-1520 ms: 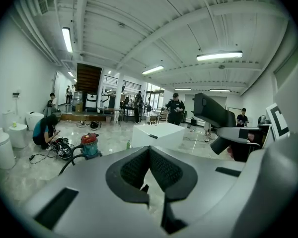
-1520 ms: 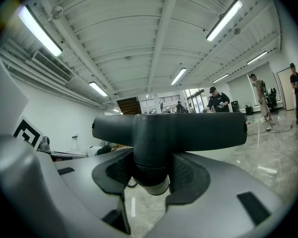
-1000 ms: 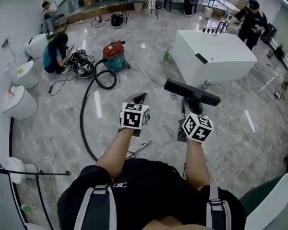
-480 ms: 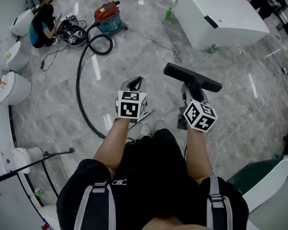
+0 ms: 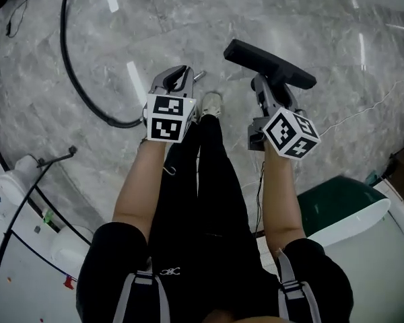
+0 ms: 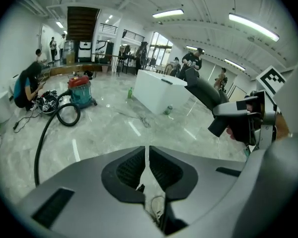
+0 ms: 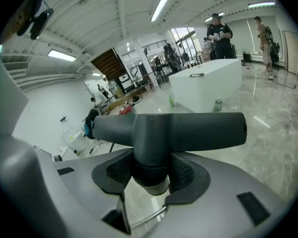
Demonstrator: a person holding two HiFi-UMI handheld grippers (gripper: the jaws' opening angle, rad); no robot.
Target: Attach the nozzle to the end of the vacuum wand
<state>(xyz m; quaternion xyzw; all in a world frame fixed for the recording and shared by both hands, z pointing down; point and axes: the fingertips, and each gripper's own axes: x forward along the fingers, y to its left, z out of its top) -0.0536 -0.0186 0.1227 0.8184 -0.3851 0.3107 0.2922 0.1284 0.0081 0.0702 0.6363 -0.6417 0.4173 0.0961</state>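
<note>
Head view: a person stands on a marble floor, a gripper in each hand. The right gripper [image 5: 268,93] pinches the neck of the black nozzle [image 5: 269,64], whose long bar slants across above its jaws. The left gripper [image 5: 175,79] is pressed shut on nothing. Only a short silver tip of the vacuum wand [image 5: 199,77] shows on the floor, just beside the left gripper and left of the nozzle; the rest is hidden behind that gripper and the person's leg. The black hose [image 5: 74,66] curves away at left.

Left gripper view: the left gripper's [image 6: 147,155] jaws meet with only a slit between them. The wand cannot be made out; the nozzle [image 6: 203,90] hangs at right.

Right gripper view: the right gripper [image 7: 151,170] clamps the nozzle's [image 7: 188,128] neck, bar lying crosswise. The wand [image 7: 148,217] glints below the jaws. The neck's opening is hidden.

The left gripper looks nearer the wand.
</note>
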